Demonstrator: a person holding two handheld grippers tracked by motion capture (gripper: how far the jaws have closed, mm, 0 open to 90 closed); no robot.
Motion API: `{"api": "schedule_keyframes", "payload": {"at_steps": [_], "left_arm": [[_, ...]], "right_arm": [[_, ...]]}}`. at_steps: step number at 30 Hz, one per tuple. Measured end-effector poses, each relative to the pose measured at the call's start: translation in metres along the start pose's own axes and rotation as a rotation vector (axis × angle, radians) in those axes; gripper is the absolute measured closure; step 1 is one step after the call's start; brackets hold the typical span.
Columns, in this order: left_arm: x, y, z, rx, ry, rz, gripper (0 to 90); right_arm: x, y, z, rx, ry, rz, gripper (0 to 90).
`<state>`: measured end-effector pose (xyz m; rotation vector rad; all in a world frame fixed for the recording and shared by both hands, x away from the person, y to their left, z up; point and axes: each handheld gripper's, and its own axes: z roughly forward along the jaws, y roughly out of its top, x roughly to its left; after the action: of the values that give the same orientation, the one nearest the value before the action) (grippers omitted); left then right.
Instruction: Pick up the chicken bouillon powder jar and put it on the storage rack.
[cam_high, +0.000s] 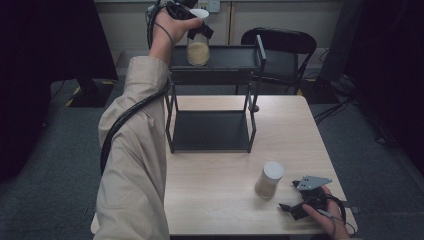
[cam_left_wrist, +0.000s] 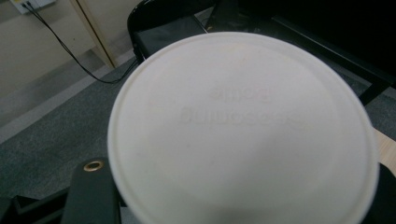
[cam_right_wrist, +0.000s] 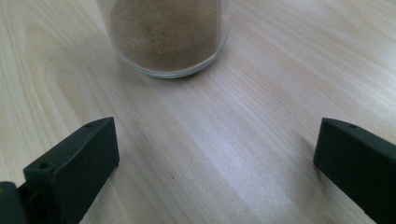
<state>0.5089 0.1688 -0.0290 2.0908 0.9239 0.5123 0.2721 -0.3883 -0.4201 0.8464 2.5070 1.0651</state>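
A clear jar of pale yellow powder (cam_high: 198, 50) with a white lid (cam_high: 199, 13) stands on the top shelf (cam_high: 230, 56) of a black rack. My left gripper (cam_high: 195, 22) is raised to it, its jaws on either side of the jar's top and shut on it. In the left gripper view the white lid (cam_left_wrist: 243, 130) sits very close. A second jar (cam_high: 268, 180) with a white lid and brownish powder stands on the table's front right. My right gripper (cam_high: 289, 195) rests just right of it, open; in the right gripper view the jar (cam_right_wrist: 168, 37) lies beyond the gripper (cam_right_wrist: 215, 154).
The rack's lower shelf (cam_high: 210, 131) sits bare on the wooden table (cam_high: 215, 210). A black chair (cam_high: 280, 42) stands behind the rack. Grey carpet surrounds the table, with dark equipment at both sides.
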Motion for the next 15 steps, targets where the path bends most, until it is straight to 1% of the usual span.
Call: {"api": "schedule_keyframes", "payload": {"at_steps": [3, 5, 6, 9, 15], "left_arm": [[0.001, 0.0, 0.002, 0.0, 0.01, 0.001, 34.3], [0.002, -0.002, 0.003, -0.008, 0.013, -0.007, 34.3], [0.002, -0.002, 0.004, -0.007, 0.012, -0.006, 34.3], [0.004, -0.005, 0.005, -0.015, 0.01, -0.022, 34.3], [0.006, -0.009, 0.006, -0.031, 0.006, -0.024, 34.2]], "right_arm": [[0.0, 0.0, 0.0, 0.0, 0.0, 0.0, 0.0], [0.0, 0.0, 0.0, 0.0, 0.0, 0.0, 0.0], [0.0, 0.0, 0.0, 0.0, 0.0, 0.0, 0.0], [0.0, 0.0, 0.0, 0.001, 0.0, 0.0, 0.0], [0.0, 0.0, 0.0, 0.0, 0.0, 0.0, 0.0]]}}
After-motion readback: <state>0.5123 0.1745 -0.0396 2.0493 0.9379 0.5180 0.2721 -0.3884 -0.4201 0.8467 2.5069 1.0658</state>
